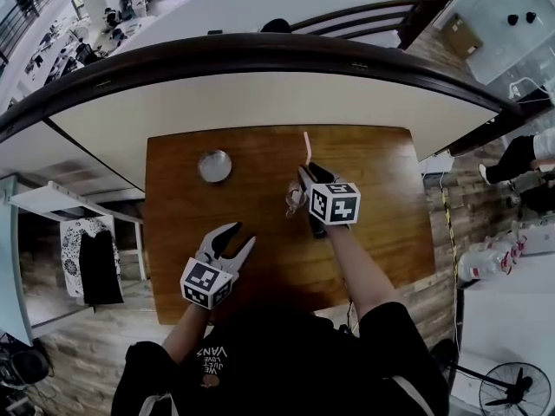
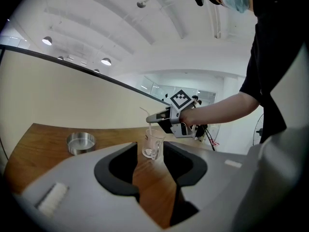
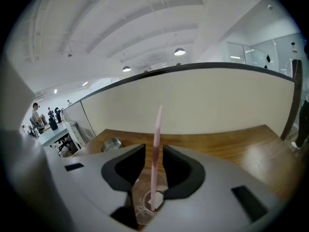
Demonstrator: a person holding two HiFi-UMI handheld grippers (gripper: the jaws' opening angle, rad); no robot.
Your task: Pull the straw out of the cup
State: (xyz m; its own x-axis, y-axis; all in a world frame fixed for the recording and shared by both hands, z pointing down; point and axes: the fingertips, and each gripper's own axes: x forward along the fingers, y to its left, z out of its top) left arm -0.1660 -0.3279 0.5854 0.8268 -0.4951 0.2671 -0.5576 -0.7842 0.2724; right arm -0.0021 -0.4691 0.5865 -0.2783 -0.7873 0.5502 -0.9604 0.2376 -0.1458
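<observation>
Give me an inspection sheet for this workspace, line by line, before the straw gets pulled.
Surface: brown wooden table, glossy.
Job's things: clear glass handled cup upright; pale pink straw standing in it.
Clutter: round shallow metal dish, apart from the cup.
Grippers: left gripper open, empty, near the table's front edge; right gripper above the cup, jaws flanking the straw, slightly apart.
Cables: cable on the floor beside the table.
Surroundings: curved cream partition; floor fan.
</observation>
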